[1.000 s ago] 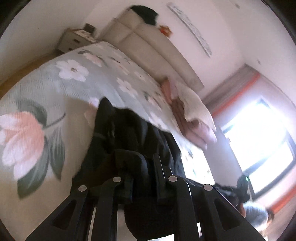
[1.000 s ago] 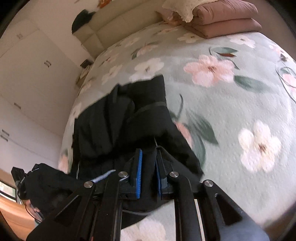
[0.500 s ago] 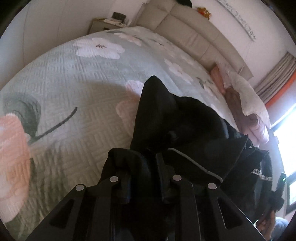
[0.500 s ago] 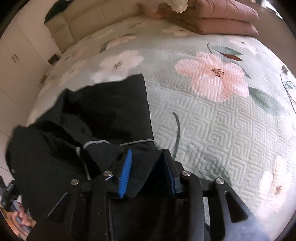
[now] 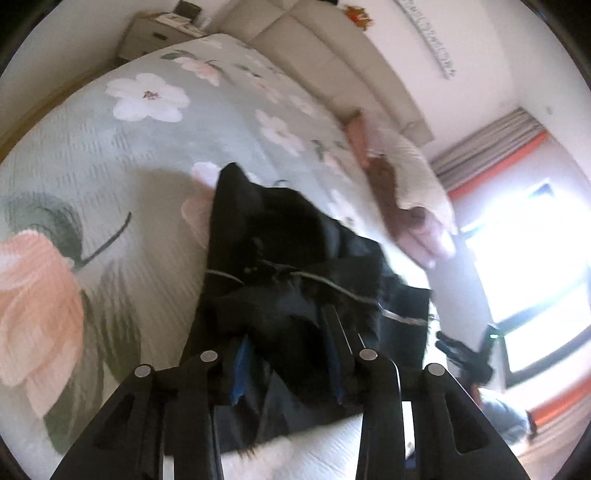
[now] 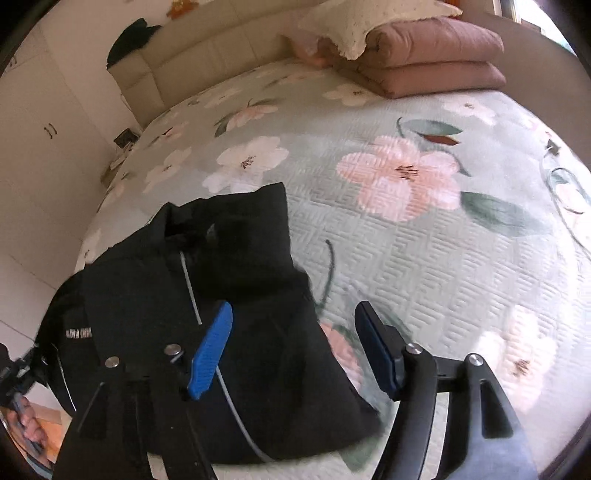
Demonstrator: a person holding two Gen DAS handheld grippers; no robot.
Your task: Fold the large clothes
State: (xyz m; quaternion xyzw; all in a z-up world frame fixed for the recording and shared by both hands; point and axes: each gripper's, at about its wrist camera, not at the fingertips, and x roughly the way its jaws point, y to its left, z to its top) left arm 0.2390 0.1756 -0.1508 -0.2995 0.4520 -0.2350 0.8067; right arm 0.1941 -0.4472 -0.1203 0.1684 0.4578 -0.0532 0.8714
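A large black garment [image 6: 236, 280] with thin grey piping lies bunched on the floral bedspread [image 6: 424, 258]. In the right wrist view my right gripper [image 6: 295, 314] is open, its blue pads spread wide just above the garment's right part, holding nothing. In the left wrist view the same garment [image 5: 280, 243] lies heaped in front of my left gripper [image 5: 286, 325]. Its jaws stand partly apart with a fold of black cloth between them, and cloth hides the fingertips. The garment's near edge hangs over the bed's edge.
A folded pink quilt with a cream pillow [image 6: 424, 55] lies at the head of the bed, by the beige headboard [image 6: 221, 51]. A nightstand [image 5: 159, 33] stands at the far corner. White wardrobes [image 6: 40, 147] line the left wall. A bright window [image 5: 535, 266] is at the right.
My right gripper has opened wide and let go of the garment, which now lies on the bed. My left gripper's jaws have spread apart, with cloth still between them.
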